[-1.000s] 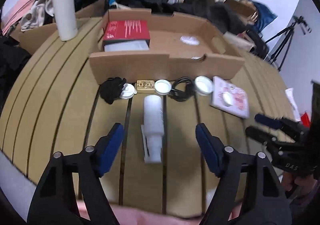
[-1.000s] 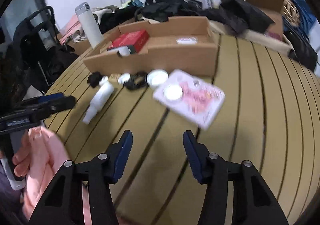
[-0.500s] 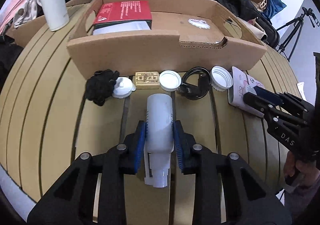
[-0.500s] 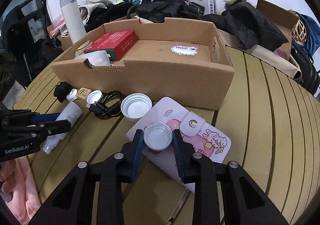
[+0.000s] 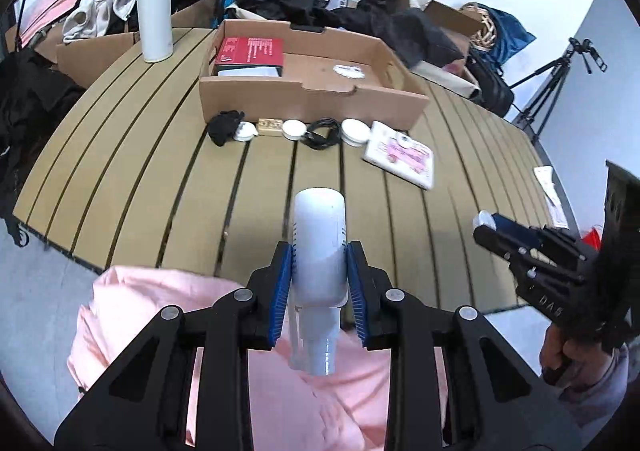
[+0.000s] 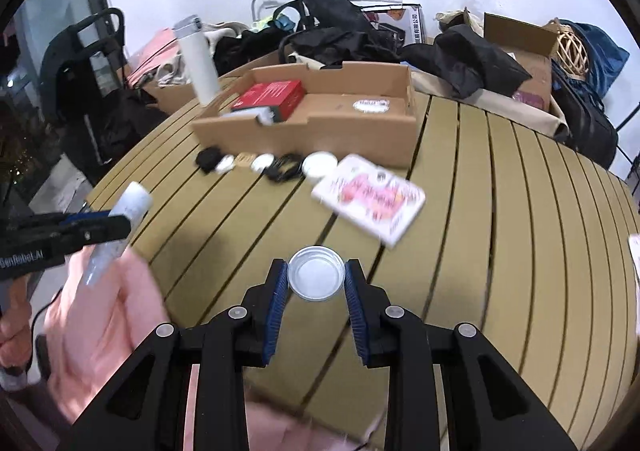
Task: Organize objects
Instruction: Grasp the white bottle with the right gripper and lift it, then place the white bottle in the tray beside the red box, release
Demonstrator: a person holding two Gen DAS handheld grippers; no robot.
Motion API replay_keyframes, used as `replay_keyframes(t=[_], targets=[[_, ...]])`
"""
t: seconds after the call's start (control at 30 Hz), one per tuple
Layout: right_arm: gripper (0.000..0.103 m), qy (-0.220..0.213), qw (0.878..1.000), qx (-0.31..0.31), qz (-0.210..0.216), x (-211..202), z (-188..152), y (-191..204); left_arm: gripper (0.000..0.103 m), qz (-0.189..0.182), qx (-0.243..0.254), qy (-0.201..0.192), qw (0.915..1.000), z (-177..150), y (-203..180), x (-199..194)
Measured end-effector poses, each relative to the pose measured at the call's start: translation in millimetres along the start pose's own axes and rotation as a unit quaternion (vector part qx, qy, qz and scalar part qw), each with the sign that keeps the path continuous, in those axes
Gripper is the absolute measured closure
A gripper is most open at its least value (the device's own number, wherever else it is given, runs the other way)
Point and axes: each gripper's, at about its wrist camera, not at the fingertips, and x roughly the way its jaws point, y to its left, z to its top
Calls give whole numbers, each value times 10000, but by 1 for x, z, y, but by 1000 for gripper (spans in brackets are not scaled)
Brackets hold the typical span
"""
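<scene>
My left gripper is shut on a white bottle, which hangs above the table's near edge with its neck toward me. My right gripper is shut on a round silver cap, its hollow side facing the camera, lifted over the slatted table. The left wrist view has the right gripper low at the right with the cap's white edge showing. The right wrist view catches the left gripper at the left, holding the bottle.
A cardboard box with a red box inside stands at the back. In front of it lie a black cloth, white lids, a black cable and a pink pouch. A tall white flask stands back left.
Both grippers closed, the left on the bottle and the right on the cap atop the pouch. Both then lifted their objects and drew back toward the near table edge.
</scene>
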Motion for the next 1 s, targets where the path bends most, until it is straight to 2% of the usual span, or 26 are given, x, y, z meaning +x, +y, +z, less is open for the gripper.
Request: replay_keyframes(t=[0.13,0.23,0.3,0.4,0.47,0.6,0.73,0.87,1.0], targets=[[71,-108,9999,56,28,-14,-4,4,79,0,18,-93,10000,8,-3,-7],[71,-256,9996,30,73,-18,9,3,79,7,105,-127,9999,31,-6,-8],[71,-344,9993,7,159,-17,31,-1,79,-10,104,-76,9999,60,-6,-3],[71,-503,9983,-47,303,-8,76,-9,79,-257,53,-24,9997,116,-7,10],[71,-479,9982,12,349,9,112,-19,79,-170,139,-143,9997,153,-12,25],[71,-155,9982,318,477,71,189,-49,79,34,121,111,9999,224,-9,88],[71,266,9990,346,18,142,246,-73,79,338,336,186,9987,272,4,164],[71,729,9956,313,-492,218,279,-94,79,508,189,597,9967,291,27,227],[71,1162,9893,363,-811,271,283,-109,78,632,49,682,9957,293,39,253]])
